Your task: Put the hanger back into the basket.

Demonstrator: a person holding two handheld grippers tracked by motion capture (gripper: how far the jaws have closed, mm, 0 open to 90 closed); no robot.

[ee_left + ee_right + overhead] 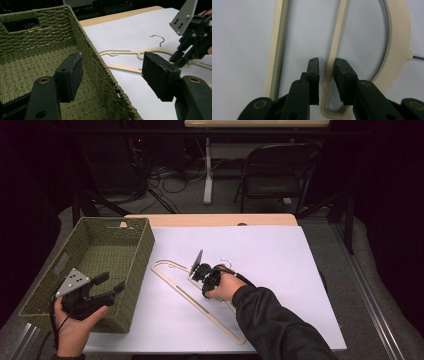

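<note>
Between the two black jaws of the right gripper [326, 66] runs one thin bar of a cream hanger [398, 37], and the jaws stand narrowly apart on either side of it; a sliver of gap shows at each pad, so contact is hard to judge and a firm clamp cannot be confirmed. Just left of the jaws lies the hanger's ribbed bar, and ahead and to the right its wide shoulder curves round. Under everything is a white sheet [242, 30].

From the high view, the right gripper [204, 276] points down at the hanger [200, 304] near its neck, held by a hand in a dark sleeve. The hanger lies flat on the white sheet [280, 260], its long bar running toward the near edge of the table, its wire hook just beyond the gripper.

Well off to the left, the left gripper [109, 285] hangs over the near right corner of a green woven basket [95, 251], jaws wide apart with nothing in them. Its own view shows the basket [37, 37] wall between the open pads [72, 75], with the hanger [125, 53] and the right gripper [183, 60] farther off.
</note>
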